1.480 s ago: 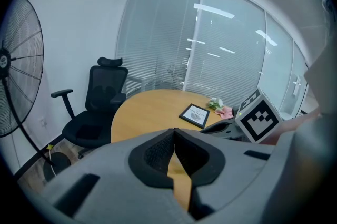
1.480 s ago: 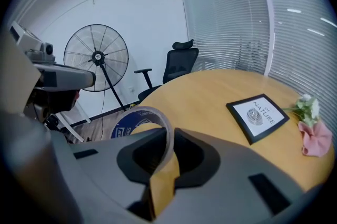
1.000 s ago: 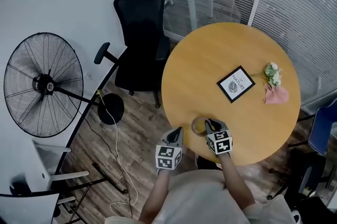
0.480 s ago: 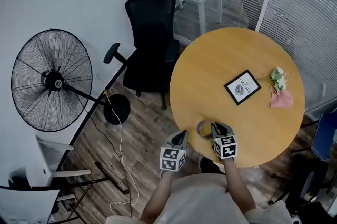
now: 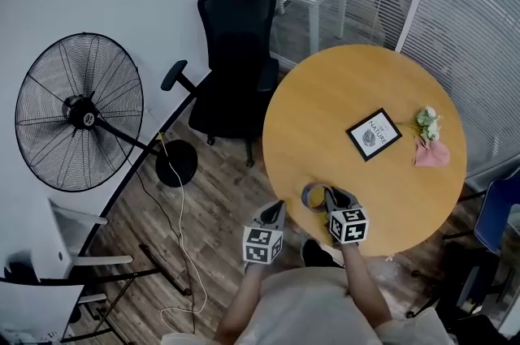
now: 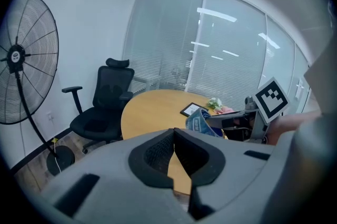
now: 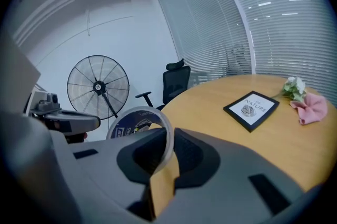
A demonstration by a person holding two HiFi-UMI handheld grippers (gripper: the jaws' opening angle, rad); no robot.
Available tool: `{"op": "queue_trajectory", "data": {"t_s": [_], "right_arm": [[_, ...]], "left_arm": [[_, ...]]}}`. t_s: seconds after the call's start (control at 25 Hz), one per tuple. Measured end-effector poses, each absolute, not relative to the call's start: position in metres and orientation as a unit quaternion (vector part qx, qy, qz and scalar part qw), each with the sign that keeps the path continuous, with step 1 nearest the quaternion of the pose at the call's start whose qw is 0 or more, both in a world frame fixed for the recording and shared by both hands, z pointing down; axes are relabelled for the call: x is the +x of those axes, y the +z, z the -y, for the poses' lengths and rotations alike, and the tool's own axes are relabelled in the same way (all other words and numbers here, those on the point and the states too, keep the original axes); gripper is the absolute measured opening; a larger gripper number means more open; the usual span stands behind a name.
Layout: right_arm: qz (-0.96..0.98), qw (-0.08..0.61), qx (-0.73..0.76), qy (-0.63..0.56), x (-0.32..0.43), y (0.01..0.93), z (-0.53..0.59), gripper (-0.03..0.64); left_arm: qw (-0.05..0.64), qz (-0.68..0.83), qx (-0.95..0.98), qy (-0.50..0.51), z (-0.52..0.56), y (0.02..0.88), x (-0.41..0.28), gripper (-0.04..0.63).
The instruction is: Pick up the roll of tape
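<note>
Roll of tape [image 7: 131, 123] now clamped upright in right gripper [image 5: 331, 194] and lifted just clear of the table [image 5: 341, 108] near edge vs a second ago, left gripper [image 6: 174, 136] closed empty beside it, so the pick looks done.

On my feed the left hand-held gripper [image 5: 276, 208] and the right hand-held gripper [image 5: 331, 195] look to be the same build. Each has a smooth grey moulded shell that narrows toward the jaws, which are lined with black textured pads [image 6: 158, 153], and there are dark rectangular slots sunk into the casing. Each one carries a white cube printed with black square markers, the left cube [image 5: 260, 244] and the right cube [image 5: 349, 225]. The person wearing the rig has on a plain, light-coloured top [image 5: 301, 307].
</note>
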State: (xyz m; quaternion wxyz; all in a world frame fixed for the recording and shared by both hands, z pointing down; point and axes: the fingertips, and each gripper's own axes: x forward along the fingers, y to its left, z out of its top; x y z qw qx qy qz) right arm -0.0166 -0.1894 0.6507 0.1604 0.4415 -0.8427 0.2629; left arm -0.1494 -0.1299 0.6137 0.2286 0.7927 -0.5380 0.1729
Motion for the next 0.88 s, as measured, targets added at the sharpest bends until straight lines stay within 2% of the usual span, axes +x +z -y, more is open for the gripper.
{"op": "queue_trajectory", "data": {"t_s": [0.44,0.88], "right_arm": [[0.830,0.086,0.446,0.324,-0.017,0.646,0.173,0.042],[0.831,0.075,0.455,0.313,-0.008,0.637,0.152,0.043]], "left_arm": [[0.234,0.546,0.786,0.168,0.106,0.616,-0.162,0.009],[0.231,0.537,0.795,0.159,0.090,0.613,-0.155,0.009]]}}
